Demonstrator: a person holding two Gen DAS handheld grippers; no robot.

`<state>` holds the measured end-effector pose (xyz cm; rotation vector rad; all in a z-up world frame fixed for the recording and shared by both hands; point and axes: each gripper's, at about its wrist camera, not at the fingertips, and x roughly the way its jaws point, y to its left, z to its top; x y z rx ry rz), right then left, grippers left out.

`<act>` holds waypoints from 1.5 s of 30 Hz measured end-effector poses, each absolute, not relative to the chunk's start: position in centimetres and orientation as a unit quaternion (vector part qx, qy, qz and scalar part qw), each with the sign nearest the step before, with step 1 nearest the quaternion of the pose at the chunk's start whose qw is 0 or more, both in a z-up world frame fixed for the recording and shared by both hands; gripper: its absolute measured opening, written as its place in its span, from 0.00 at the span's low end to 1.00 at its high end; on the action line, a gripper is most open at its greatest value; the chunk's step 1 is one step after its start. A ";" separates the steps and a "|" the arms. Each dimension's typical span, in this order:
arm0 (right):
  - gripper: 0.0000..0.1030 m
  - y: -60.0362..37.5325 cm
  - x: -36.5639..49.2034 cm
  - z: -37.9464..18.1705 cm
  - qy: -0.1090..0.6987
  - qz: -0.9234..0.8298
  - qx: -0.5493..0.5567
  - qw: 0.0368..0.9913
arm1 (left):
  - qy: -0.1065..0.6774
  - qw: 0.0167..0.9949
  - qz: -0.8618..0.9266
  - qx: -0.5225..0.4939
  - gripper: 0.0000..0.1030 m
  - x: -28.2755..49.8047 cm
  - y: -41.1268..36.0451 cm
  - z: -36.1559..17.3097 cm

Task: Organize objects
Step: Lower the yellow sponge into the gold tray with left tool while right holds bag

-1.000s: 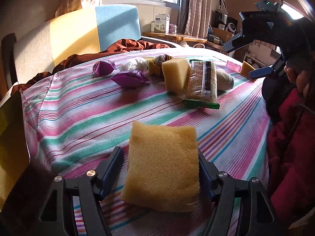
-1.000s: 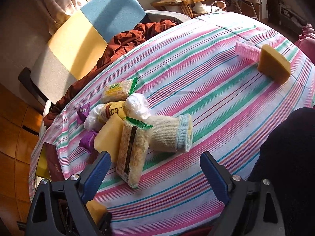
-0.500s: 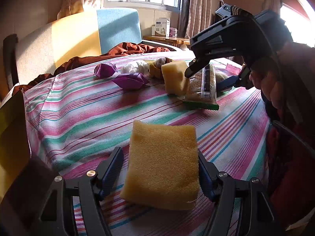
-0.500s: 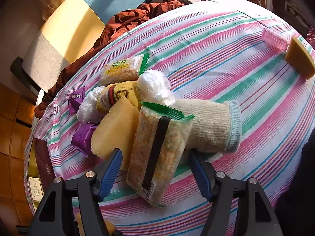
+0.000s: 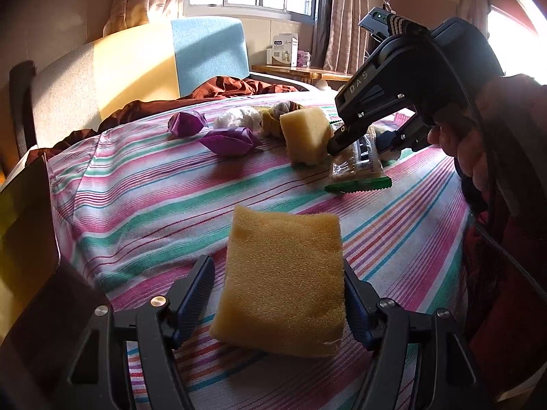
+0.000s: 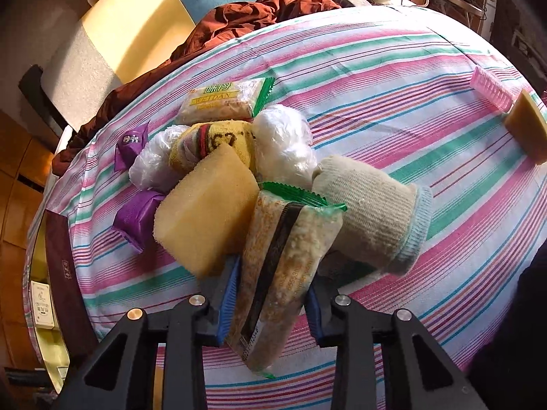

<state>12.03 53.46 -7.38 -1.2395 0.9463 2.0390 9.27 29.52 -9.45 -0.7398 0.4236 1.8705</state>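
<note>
A yellow sponge sits tilted between the fingers of my left gripper, near the front edge of the striped tablecloth; the gripper is shut on it. Farther back lies a pile of objects. There my right gripper, also seen as the right gripper in the left wrist view, points steeply down. Its jaws are closing on a green-edged snack packet, and the pads press its sides. A second sponge leans against the packet's left side, and a cream sock lies to its right.
The pile also holds purple packets, white plastic bags, a yellow sock and another snack packet. A pink comb and an orange sponge lie far right. A chair with brown cloth stands behind.
The right gripper came down over the pile and its wide-open jaws closed around the green-edged snack packet. The left gripper and its sponge stayed still.
</note>
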 end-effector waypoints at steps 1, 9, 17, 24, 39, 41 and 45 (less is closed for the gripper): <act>0.32 53.3 12.1 -7.4 0.354 0.763 -0.463 0.281 | 0.176 0.516 0.780 -0.308 0.68 9.2 29.5 -9.4; 0.32 52.9 11.9 -7.6 0.355 0.762 -0.473 0.265 | 0.161 0.515 0.780 -0.317 0.62 9.0 28.9 -9.4; 0.32 52.7 11.7 -7.5 0.348 0.761 -0.477 0.267 | 0.163 0.511 0.782 -0.318 0.62 9.2 28.9 -9.4; 0.32 52.7 11.6 -7.5 0.341 0.763 -0.479 0.268 | 0.166 0.509 0.783 -0.316 0.62 9.2 28.9 -9.4; 0.32 52.4 11.4 -7.3 0.327 0.769 -0.481 0.267 | 0.093 0.469 0.804 -0.353 0.54 6.9 24.7 -4.3; 0.32 52.3 11.3 -7.2 0.324 0.770 -0.482 0.266 | 0.074 0.452 0.817 -0.349 0.54 5.7 23.2 -2.8; 0.32 52.3 11.0 -7.3 0.323 0.771 -0.481 0.264 | 0.036 0.386 0.852 -0.353 0.54 2.2 19.0 -0.9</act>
